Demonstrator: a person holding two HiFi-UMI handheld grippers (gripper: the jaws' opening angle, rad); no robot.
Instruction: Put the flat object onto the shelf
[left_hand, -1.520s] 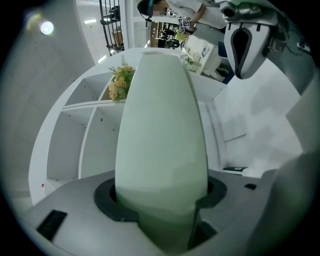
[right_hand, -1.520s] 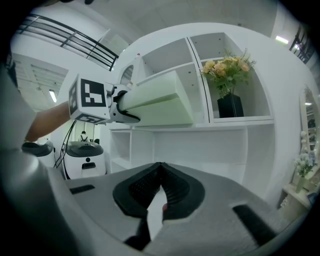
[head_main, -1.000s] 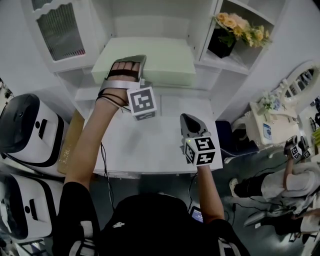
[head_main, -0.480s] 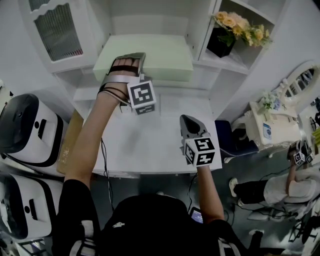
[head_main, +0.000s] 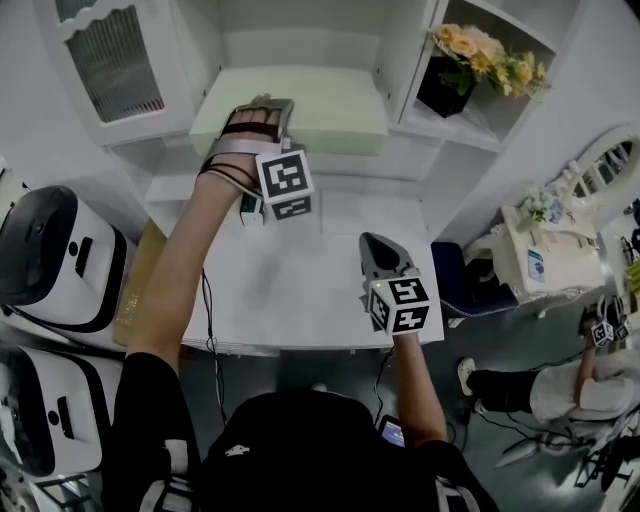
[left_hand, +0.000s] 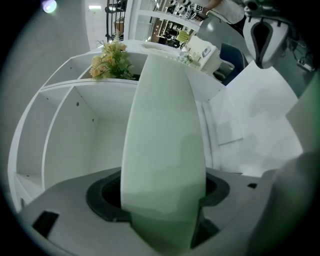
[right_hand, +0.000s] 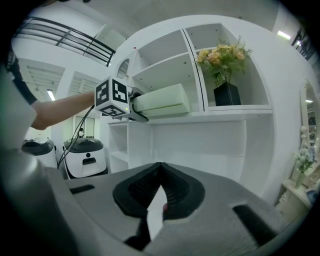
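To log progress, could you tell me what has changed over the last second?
The left hand-held gripper moved forward, pushing the green pad a little deeper onto the shelf; its jaws are opening, the pad still between them. The right hand-held gripper stayed shut above the table.

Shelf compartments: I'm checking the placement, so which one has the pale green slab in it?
The wide middle compartment: the pale green slab sits in it. The compartment to its right holds potted flowers instead.
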